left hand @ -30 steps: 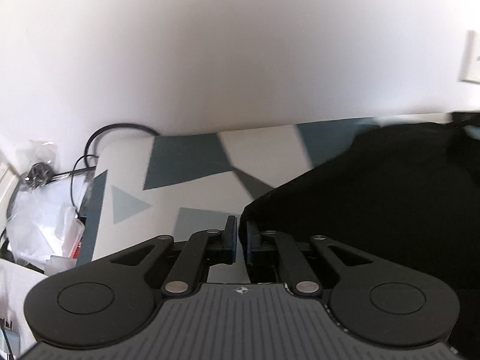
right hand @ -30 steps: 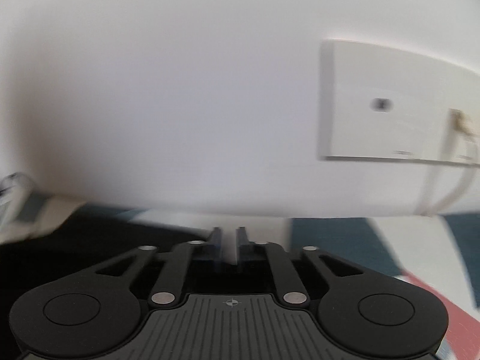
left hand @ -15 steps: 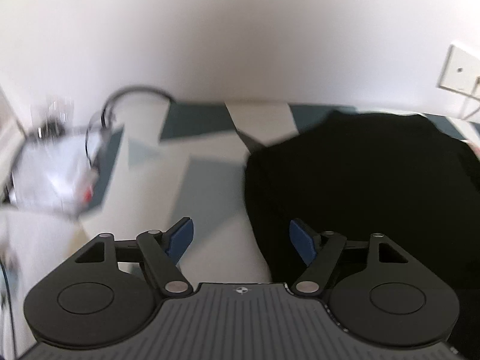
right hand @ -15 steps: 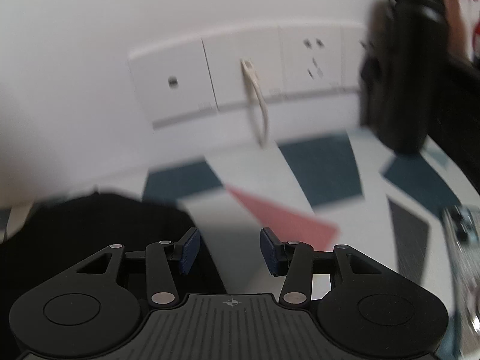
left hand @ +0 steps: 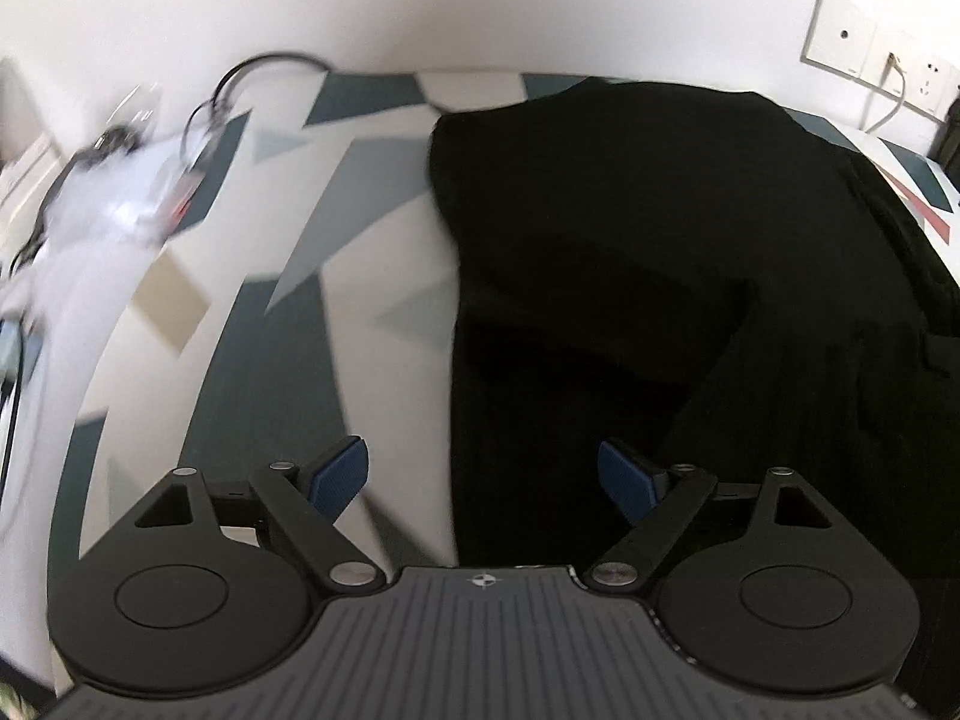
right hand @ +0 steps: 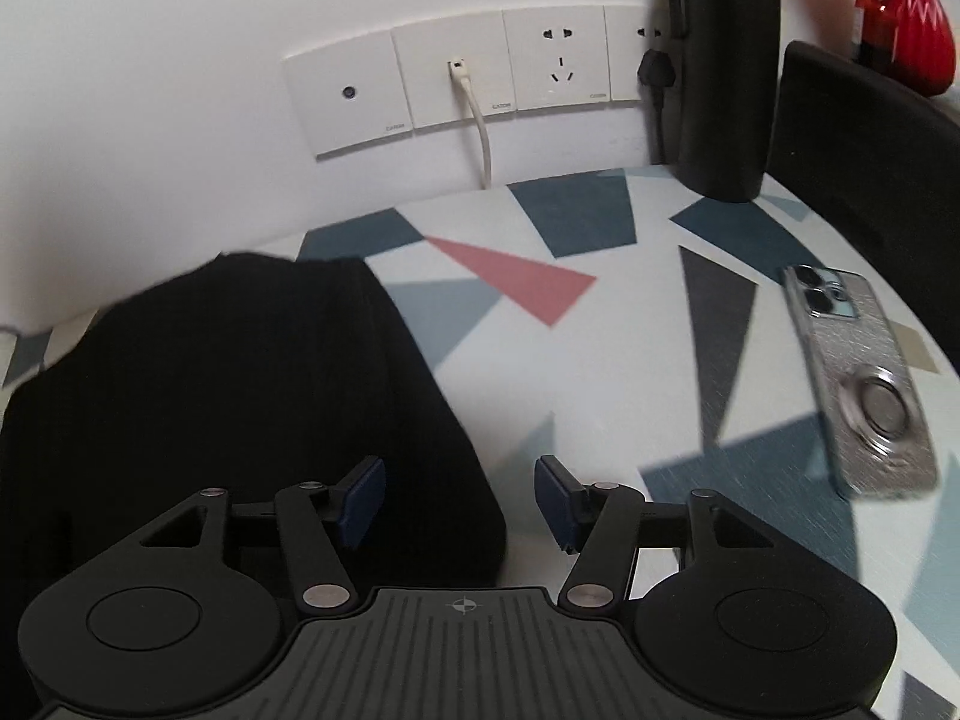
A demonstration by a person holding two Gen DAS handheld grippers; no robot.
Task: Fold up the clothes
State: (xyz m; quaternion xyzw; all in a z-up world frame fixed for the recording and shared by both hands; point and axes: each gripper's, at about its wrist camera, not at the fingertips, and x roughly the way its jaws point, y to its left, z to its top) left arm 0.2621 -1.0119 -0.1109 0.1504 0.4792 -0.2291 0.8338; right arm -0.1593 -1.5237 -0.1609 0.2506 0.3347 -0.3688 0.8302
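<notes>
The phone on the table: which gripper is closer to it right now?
Right. The phone lies just right of and ahead of the right gripper, whose jaws are opening over the black garment edge. The left gripper works the garment's opposite side; no phone shows there.

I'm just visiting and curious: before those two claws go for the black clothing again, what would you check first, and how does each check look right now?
1. Left gripper empty: ok, jaws opening, no cloth pinched.
2. Right gripper empty: ok, jaws opening, pads clear of the fabric.
3. Black garment lying on the patterned table: ok, though whether the fold is neat cannot be told, since the fabric is too dark to read.
4. An edge within each gripper's view: ok, the garment's side edges run right below both.
5. Phone clear of the cloth: ok, it lies apart, to the right.
6. Black bottle out of the way: ok, standing at the wall.
</notes>
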